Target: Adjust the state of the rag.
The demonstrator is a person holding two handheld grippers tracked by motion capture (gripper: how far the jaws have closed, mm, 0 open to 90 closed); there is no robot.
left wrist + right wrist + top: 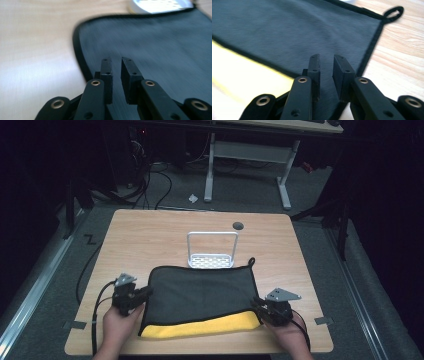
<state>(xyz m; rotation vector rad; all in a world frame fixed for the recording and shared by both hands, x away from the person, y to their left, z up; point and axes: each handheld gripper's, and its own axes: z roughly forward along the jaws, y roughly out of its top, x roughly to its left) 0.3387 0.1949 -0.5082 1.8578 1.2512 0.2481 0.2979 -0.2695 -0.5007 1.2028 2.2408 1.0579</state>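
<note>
Two grippers are seen low on the wooden table [165,227], one at each near corner of a dark cloth [200,292]. The cloth is spread flat, its yellow underside [200,326] turned up in a strip along the near edge. The left gripper [134,296] is held at the cloth's left edge; in the left gripper view its jaws are seen nearly together with a narrow gap, poised over the dark fabric [155,45] beside its black hem, and whether any cloth is pinched cannot be told. The right gripper [261,307] is set at the right near corner; its jaws too are nearly together, over the fabric [294,30] close to the hem, and a pinch cannot be confirmed there either. A hanging loop [251,261] is seen at the far right corner. Just beyond the far edge a small white metal rack [212,251] is standing, its base touching or overlapped by the cloth. A round dark grommet [238,225] is set farther back. A white desk frame [247,162] stands on the floor beyond.
</note>
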